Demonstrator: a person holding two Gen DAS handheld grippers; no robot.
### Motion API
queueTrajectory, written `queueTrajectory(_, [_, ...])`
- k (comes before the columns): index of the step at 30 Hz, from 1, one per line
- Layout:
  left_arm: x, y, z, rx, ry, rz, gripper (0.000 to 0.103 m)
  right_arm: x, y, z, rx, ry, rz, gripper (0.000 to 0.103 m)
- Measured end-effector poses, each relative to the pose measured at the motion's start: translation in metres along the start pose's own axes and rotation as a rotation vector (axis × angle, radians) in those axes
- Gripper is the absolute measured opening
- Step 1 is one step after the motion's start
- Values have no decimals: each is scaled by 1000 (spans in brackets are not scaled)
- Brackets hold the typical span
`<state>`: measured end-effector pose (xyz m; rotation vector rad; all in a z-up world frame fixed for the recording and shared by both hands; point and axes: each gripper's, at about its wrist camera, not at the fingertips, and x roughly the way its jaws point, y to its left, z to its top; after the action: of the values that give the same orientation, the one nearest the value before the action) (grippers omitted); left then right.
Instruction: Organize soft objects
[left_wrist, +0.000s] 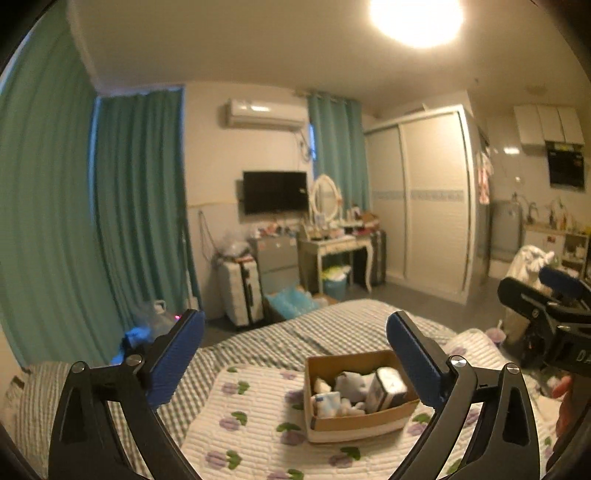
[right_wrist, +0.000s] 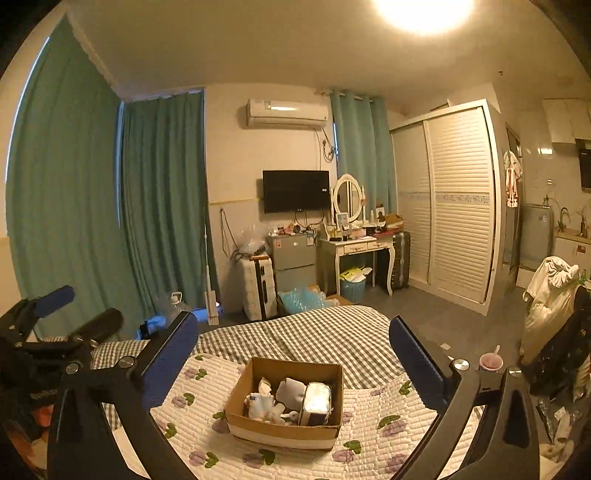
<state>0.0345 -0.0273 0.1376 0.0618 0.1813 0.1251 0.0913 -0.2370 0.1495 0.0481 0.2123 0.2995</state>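
A brown cardboard box (left_wrist: 360, 419) (right_wrist: 284, 430) sits on a white quilt with purple flowers (left_wrist: 255, 424) (right_wrist: 373, 428) on the bed. In it lie several soft things: white plush toys (left_wrist: 349, 384) (right_wrist: 291, 393), a blue-white pack (left_wrist: 327, 402) (right_wrist: 260, 404) and a wrapped tissue pack (left_wrist: 386, 389) (right_wrist: 316, 404). My left gripper (left_wrist: 295, 354) is open and empty, held above and before the box. My right gripper (right_wrist: 293, 360) is open and empty, above the box. Each gripper shows at the edge of the other's view: the right one (left_wrist: 546, 314), the left one (right_wrist: 44, 317).
A green-checked bedsheet (right_wrist: 314, 332) covers the bed. Beyond its foot stand a white suitcase (right_wrist: 258, 288), a small fridge (right_wrist: 293, 262), a dressing table (right_wrist: 356, 247) and a wardrobe (right_wrist: 454, 203). A chair with clothes (right_wrist: 554, 306) stands at the right. Teal curtains (right_wrist: 92, 184) hang at the left.
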Motion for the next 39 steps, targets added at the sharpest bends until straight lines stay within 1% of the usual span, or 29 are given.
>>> queueTrajectory(3, [0, -5, -20, 12, -11, 29, 101, 5, -7, -21, 7, -1, 10, 103])
queueTrajectory(4, [5, -9, -31, 33, -5, 52, 101, 9, -9, -29, 8, 6, 8, 103])
queueTrajectory(6, [17, -12, -47, 46, 16, 87, 101, 15, -13, -47, -11, 11, -20, 103])
queueTrajectory(7, [23, -12, -55, 36, 27, 83, 101, 20, -15, -57, -18, 14, -30, 103])
queueTrajectory(9, [31, -12, -68, 24, 42, 70, 101, 32, -19, -75, -1, 37, -5, 103])
queueTrajectory(11, [41, -15, -81, 39, 55, 84, 101, 45, -20, -90, 0, 62, 6, 103])
queueTrajectory(14, [49, -18, -92, 55, 67, 93, 101, 64, -21, -109, -8, 106, -11, 103])
queueTrajectory(18, [48, -13, -98, 31, 76, 88, 101, 75, -29, -117, 15, 132, -1, 103])
queueTrajectory(27, [46, -11, -103, 27, 93, 76, 101, 84, -24, -127, 3, 158, -14, 103])
queueTrajectory(37, [54, -8, -108, 8, 142, 48, 101, 81, -20, -135, 8, 158, 4, 103])
queueTrajectory(39, [52, -8, -108, 10, 137, 49, 101, 81, -19, -135, 2, 160, 1, 103])
